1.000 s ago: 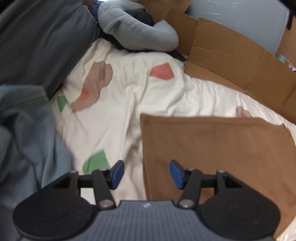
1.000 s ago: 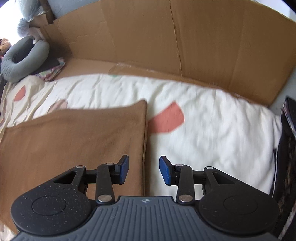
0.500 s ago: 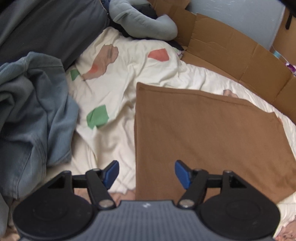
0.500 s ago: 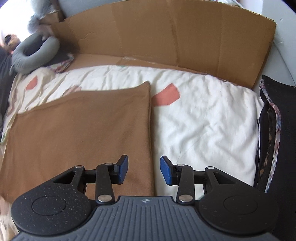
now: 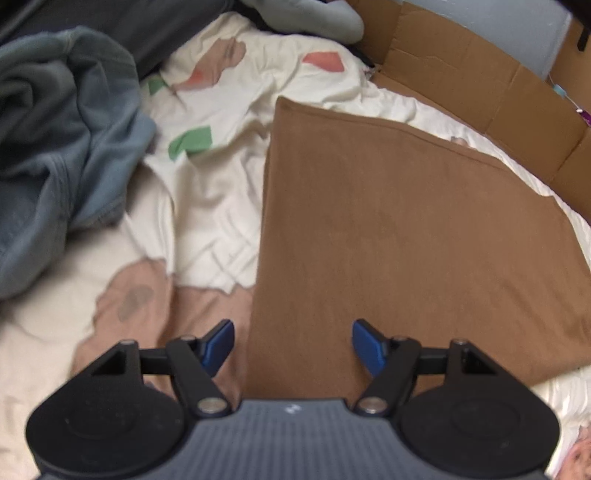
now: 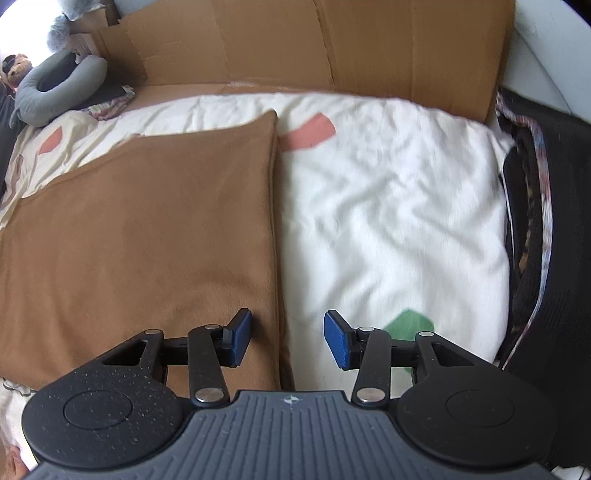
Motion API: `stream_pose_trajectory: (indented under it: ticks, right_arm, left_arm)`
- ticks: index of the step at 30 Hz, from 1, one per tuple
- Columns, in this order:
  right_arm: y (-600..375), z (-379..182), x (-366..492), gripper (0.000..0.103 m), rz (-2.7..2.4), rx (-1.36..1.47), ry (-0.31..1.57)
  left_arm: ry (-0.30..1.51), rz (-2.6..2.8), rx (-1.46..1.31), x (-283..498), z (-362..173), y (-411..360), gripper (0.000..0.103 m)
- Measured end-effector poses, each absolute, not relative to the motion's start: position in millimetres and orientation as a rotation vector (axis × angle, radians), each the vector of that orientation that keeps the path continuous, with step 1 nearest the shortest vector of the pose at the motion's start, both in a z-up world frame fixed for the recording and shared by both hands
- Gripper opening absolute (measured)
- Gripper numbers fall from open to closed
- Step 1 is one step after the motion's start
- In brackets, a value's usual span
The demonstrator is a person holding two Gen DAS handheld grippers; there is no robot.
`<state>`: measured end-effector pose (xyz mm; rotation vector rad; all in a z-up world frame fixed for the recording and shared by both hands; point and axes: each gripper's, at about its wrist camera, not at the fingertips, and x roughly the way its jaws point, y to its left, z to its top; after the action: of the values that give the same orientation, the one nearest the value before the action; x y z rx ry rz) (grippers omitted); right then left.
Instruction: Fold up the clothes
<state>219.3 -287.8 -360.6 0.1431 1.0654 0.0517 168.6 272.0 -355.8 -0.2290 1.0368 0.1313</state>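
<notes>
A brown garment, folded flat into a broad rectangle, is spread on a bed covered by a cream quilt printed with red, green and tan patches. In the left wrist view the garment's left edge runs from the top of the quilt down toward the camera, and its near end passes under the left tongs. These tongs are seen spread wide, having just been opening; the garment's left edge lies between the blue pads, but nothing is pinched and the pads are not pressed on the cloth. A crumpled blue-grey garment is heaped on the quilt well to the left, apart from the brown one. A grey curved pillow lies at the far end of the bed, and flattened cardboard stands along the far side.

In the right wrist view the right tongs are held partly spread above the garment's right edge, with one pad over brown cloth and the other over bare quilt; nothing is gripped. A dark pile of fabric with a patterned trim is seen at the right side of the bed.
</notes>
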Motion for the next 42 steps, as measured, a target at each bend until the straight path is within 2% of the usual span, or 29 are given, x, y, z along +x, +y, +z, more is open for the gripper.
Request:
stream_pose_trajectory:
  ticks: [7, 14, 16, 19, 25, 26, 27, 28, 29, 30, 35, 36, 38, 39, 40, 42]
  right_arm:
    - [-293, -370, 214, 0.030, 0.077, 0.140, 1.088]
    - [-295, -366, 217, 0.011, 0.078, 0.150, 1.091]
    - [-300, -368, 218, 0.001, 0.052, 0.155, 1.103]
    - [-308, -367, 216, 0.001, 0.024, 0.186, 1.110]
    - [-312, -350, 203, 0.006, 0.035, 0.241, 1.074]
    - [-311, -348, 202, 0.008, 0.047, 0.244, 1.075]
    - [-309, -348, 199, 0.014, 0.061, 0.242, 1.076]
    - [-305, -347, 197, 0.029, 0.069, 0.230, 1.079]
    - [-303, -348, 195, 0.034, 0.069, 0.217, 1.082]
    - [-301, -349, 193, 0.041, 0.069, 0.212, 1.087]
    - [-302, -364, 182, 0.041, 0.060, 0.231, 1.130]
    - [-301, -366, 180, 0.041, 0.064, 0.228, 1.135]
    - [-298, -369, 177, 0.041, 0.076, 0.214, 1.141]
    - [-297, -371, 177, 0.037, 0.081, 0.206, 1.142]
    - [-295, -373, 176, 0.028, 0.086, 0.199, 1.143]
    - [-294, -375, 177, 0.012, 0.085, 0.203, 1.146]
  left_arm:
    - [1.029, 0.124, -0.276, 160, -367, 275, 0.066]
    - [1.040, 0.106, -0.266, 158, -368, 281, 0.030]
    - [1.045, 0.100, -0.248, 158, -368, 281, 0.021]
    - [1.052, 0.099, -0.220, 158, -365, 282, 0.015]
    - [1.033, 0.152, -0.202, 150, -349, 280, 0.015]
    - [1.027, 0.156, -0.213, 149, -347, 279, 0.018]
    - [1.023, 0.160, -0.211, 146, -346, 278, 0.024]
    - [1.019, 0.165, -0.208, 144, -345, 276, 0.038]
    - [1.021, 0.174, -0.208, 142, -346, 276, 0.045]
    - [1.023, 0.183, -0.208, 140, -347, 275, 0.046]
    - [1.062, 0.189, -0.279, 129, -359, 280, 0.043]
    - [1.062, 0.189, -0.294, 127, -361, 281, 0.041]
    - [1.064, 0.186, -0.317, 125, -364, 283, 0.030]
    - [1.067, 0.182, -0.326, 125, -366, 284, 0.026]
    - [1.070, 0.181, -0.321, 125, -368, 284, 0.018]
    - [1.074, 0.181, -0.311, 126, -369, 284, 0.013]
